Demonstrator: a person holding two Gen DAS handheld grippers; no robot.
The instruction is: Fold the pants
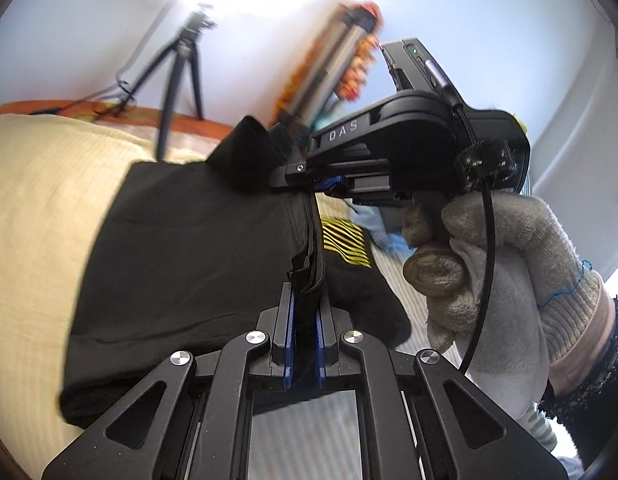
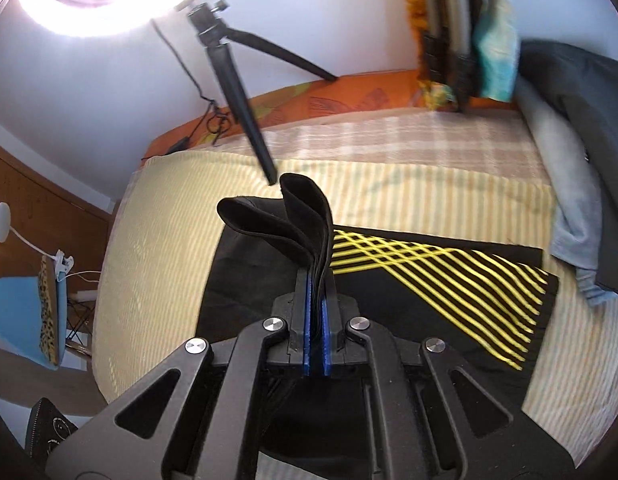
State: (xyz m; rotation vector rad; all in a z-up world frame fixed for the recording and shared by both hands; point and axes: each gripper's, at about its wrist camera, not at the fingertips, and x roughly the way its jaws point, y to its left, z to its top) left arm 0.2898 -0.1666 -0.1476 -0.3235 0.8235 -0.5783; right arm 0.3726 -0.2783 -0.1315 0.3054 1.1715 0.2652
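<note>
Black pants (image 2: 449, 280) are crossed by yellow stripes; the bedcover (image 2: 389, 184) is striped, seemingly cream and pale yellow.

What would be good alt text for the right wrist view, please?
The right gripper is shut on a bunched edge of black pants with yellow stripes, lifting it above a bed with a pale striped cover. Behind stand a black tripod and a glowing ring light.
</note>
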